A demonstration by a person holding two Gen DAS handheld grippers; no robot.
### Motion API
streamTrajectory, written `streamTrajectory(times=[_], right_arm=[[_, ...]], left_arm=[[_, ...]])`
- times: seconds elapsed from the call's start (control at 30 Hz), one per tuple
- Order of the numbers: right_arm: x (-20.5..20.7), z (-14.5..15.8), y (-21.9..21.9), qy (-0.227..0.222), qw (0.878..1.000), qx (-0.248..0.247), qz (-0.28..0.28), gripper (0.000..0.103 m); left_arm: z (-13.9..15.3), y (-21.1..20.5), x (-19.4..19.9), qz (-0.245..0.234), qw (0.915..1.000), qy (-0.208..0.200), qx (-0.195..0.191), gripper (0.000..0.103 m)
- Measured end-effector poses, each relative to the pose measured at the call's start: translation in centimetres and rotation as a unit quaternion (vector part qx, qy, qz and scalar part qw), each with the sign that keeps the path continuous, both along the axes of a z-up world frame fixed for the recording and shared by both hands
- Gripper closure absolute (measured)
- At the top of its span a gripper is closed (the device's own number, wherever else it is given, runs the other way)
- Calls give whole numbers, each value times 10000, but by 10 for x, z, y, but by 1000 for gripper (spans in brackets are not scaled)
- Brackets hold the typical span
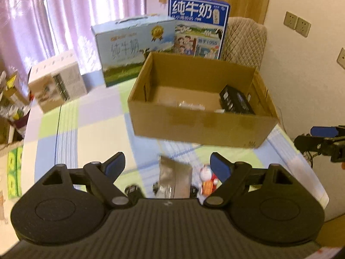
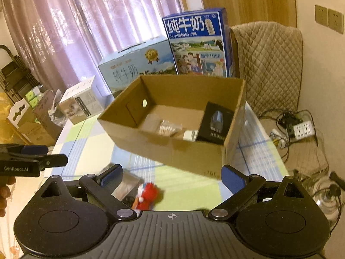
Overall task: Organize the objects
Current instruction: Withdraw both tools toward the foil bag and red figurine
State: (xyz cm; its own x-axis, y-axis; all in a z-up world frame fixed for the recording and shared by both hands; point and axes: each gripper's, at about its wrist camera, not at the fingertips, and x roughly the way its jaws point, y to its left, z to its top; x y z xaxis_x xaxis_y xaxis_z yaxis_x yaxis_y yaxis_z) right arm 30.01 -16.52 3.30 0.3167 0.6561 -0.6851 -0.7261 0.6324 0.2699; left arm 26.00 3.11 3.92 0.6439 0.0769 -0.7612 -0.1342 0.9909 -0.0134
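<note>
Your left gripper (image 1: 167, 165) hangs with its blue-padded fingers spread wide and nothing between them, low over the desk (image 1: 92, 125) and its pastel checked cloth. Just under that gap lies a silvery foil packet (image 1: 175, 176), and beside it on the right a small red-and-white figurine (image 1: 207, 180); a dark little item sits at the packet's left, too blurred to name.

Your right gripper (image 2: 172, 176) is also spread wide and carries nothing. The figurine (image 2: 147, 196) lies near its left finger, with the foil packet (image 2: 127, 185) just beyond.

Ahead of both grippers stands the open cardboard box (image 1: 194, 125) on the desk. Inside it, a black carton (image 2: 215, 124) leans against the right-hand wall, a clear bag of small pale pieces (image 2: 167, 128) rests on the floor of the box, and a white object (image 2: 190, 135) lies between them.

Behind the cardboard box stand two milk cartons, a pale blue one (image 1: 131, 49) and a taller dark blue one (image 1: 198, 28). A white printed box (image 1: 58, 82) sits farther left.
</note>
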Motion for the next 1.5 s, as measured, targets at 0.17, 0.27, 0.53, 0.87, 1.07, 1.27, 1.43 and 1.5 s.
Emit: streamTrajectory(times=[0.17, 0.27, 0.53, 0.87, 1.07, 1.27, 1.43, 1.5], right_arm=[[-13, -11, -9, 151, 9998, -91, 46, 8], [-21, -18, -13, 236, 9995, -166, 94, 8], [-39, -38, -17, 348, 9984, -392, 201, 8], [-51, -64, -18, 442, 9962, -701, 268, 8], [-52, -74, -16, 372, 9955, -820, 277, 8], [-50, -83, -15, 328, 9947, -940, 269, 8], [-47, -89, -14, 321, 9941, -1004, 258, 8], [-46, -91, -13, 291, 9939, -1028, 256, 8]], left_arm=[[-12, 0, -21, 119, 9998, 153, -77, 20], [-17, 1, -29, 149, 9995, 242, -109, 20], [-31, -2, -49, 164, 9989, 401, -199, 20], [-51, -4, -60, 169, 9974, 639, -283, 20], [-57, -6, -60, 186, 9971, 695, -259, 20], [-64, -10, -54, 161, 9965, 783, -226, 20], [-68, -15, -49, 89, 9963, 839, -171, 20], [-69, -17, -47, 67, 9963, 844, -162, 20]])
